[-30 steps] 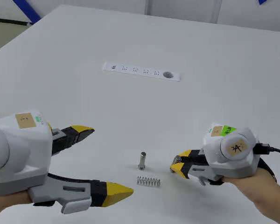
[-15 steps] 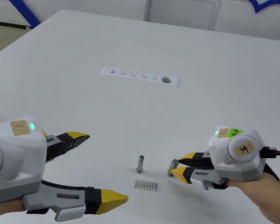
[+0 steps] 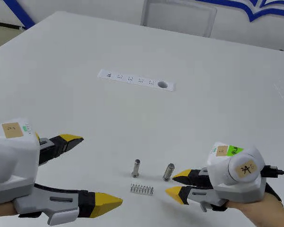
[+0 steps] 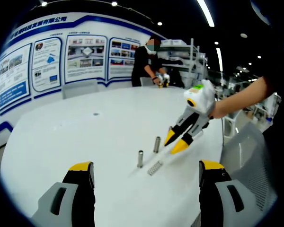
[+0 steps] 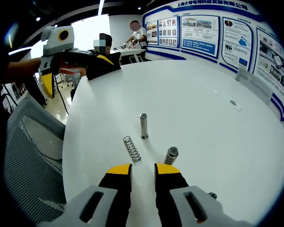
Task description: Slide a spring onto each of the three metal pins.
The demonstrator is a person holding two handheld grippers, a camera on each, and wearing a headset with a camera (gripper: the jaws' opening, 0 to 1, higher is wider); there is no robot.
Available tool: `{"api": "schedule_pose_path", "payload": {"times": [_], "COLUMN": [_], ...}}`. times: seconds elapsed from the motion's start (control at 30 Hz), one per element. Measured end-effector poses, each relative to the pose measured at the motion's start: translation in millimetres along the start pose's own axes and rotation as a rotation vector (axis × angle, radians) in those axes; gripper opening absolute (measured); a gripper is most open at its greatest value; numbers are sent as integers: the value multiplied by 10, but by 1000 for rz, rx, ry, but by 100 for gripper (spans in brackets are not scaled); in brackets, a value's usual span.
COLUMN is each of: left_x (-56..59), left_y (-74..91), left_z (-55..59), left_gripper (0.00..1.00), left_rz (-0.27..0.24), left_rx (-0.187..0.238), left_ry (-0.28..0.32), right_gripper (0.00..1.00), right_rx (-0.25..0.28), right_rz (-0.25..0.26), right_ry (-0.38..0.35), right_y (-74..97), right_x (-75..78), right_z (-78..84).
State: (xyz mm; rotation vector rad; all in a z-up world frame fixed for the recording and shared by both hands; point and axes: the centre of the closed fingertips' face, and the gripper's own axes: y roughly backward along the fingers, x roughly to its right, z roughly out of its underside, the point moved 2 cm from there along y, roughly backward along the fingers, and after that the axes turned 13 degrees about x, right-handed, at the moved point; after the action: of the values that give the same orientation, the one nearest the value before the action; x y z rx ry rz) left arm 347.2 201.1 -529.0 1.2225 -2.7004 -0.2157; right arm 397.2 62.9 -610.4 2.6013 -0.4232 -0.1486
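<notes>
**A:** While the sprung pin (image 3: pixel 168 171) already wears its coil, which step is in hand?

**B:** The second pin, I judge. The bare pin (image 3: pixel 136 168) stands upright on the bench (image 3: pixel 85 56). The sprung pin stands just to its right, not touching it. The loose spring (image 3: pixel 142 189) lies flat just on the near side of the bare pin, with nothing gripping it.

**A:** And the claws?

**B:** The right claw (image 3: pixel 176 183) sits to the right of the bare pin, just past the sprung one. Its jaws are a narrow gap apart and hold nothing. The left claw (image 3: pixel 90 170) hangs well to the left of the bare pin, jaws spread wide and empty.

**A:** What does the next move call for?

**B:** Likely pinching the loose spring, tipping it upright and lining it over the bare pin's head. That pin looks easy to topple.

**A:** Do the views differ?

**B:** The head view has a power strip (image 3: pixel 135 80) far beyond the bare pin. The right gripper view shows the slim gap between its own jaws more plainly. I count two pins.
</notes>
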Motion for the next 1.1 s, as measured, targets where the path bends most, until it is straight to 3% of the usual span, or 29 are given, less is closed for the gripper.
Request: {"api": "schedule_pose_path", "payload": {"times": [0.3,0.4,0.77,1.1], "left_x": [-59,-72,-75,-52], "left_y": [42,46,2,-26], "left_z": [24,24,22,75], "left_gripper": [93,93,93,92], "left_rz": [-5,-5,4,14], "left_rx": [-2,-3,-4,-12], "left_ry": [4,2,5,15], "right_gripper": [20,20,20,17], "right_rx": [-7,-44,-81,-121], "right_rz": [-36,-49,-49,-55], "right_ry": [8,96,84,31], "right_y": [-228,-303,-473,-500], "right_x": [-159,-171,-145,-144], "right_z": [-12,22,104,192]}}
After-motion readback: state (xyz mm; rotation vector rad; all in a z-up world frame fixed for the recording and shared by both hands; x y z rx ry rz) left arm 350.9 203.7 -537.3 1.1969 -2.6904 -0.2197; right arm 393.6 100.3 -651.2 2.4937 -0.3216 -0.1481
